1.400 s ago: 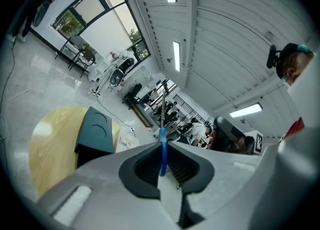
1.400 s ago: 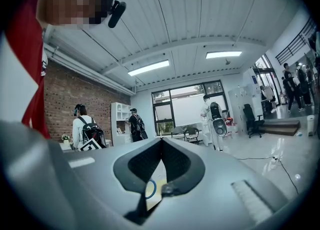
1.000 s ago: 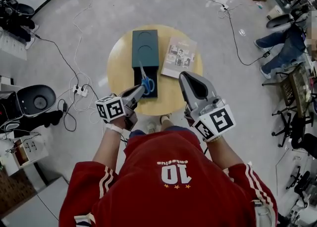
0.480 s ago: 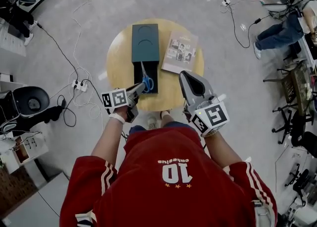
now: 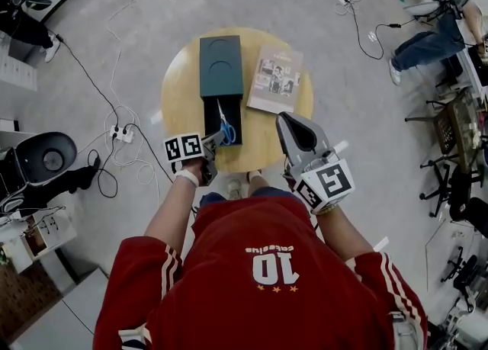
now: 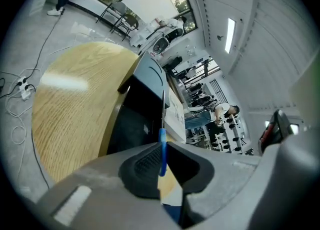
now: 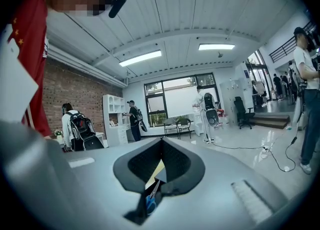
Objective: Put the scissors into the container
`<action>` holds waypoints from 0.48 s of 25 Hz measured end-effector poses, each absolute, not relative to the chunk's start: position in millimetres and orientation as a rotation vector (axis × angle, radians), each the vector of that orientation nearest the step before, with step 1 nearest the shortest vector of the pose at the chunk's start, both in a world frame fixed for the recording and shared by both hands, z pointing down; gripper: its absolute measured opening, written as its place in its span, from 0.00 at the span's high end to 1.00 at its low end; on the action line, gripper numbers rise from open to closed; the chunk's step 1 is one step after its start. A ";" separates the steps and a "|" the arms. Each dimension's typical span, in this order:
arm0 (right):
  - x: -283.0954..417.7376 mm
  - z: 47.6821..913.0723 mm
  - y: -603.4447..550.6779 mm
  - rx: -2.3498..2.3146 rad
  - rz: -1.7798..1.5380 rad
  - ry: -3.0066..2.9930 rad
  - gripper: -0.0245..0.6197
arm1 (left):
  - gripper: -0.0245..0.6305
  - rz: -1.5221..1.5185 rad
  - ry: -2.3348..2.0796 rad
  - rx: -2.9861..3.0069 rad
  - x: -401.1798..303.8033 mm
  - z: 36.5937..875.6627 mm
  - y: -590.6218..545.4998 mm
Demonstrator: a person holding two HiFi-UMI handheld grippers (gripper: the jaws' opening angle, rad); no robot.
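- The left gripper (image 5: pixel 216 139) pinches the blue handle of the scissors (image 5: pixel 224 121) at the near edge of the table (image 5: pixel 179 104).
- The scissors point far, in the open near half of the container (image 5: pixel 221 66).
- The right gripper (image 5: pixel 287 120), jaws pressed together on nothing, hangs at the near right.
- A booklet (image 5: pixel 275 78) lies right of the container.

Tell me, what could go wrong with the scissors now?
The left gripper pinches only the thin blue handle of the scissors, so they might twist or slip out. The open part of the container is narrow and sits near the table edge, so they could catch its rim or drop to the floor.
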State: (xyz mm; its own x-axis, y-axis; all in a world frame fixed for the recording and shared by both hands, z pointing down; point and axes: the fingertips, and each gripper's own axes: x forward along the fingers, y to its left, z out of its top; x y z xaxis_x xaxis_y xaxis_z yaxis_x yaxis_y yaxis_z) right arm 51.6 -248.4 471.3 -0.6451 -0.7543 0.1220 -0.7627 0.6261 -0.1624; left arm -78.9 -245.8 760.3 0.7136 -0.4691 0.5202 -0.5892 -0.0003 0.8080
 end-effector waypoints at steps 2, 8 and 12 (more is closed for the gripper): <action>52.6 474.0 -249.9 1.308 0.317 -2.790 0.98 | 0.92 0.130 -0.867 1.611 -75.3 766.6 -246.2; 53.0 472.2 -253.1 1.311 0.316 -2.789 0.98 | 0.91 0.154 -0.878 1.558 -71.9 776.4 -248.8; 53.6 470.0 -253.5 1.313 0.315 -2.785 0.98 | 0.91 0.191 -0.901 1.560 -74.1 779.6 -249.5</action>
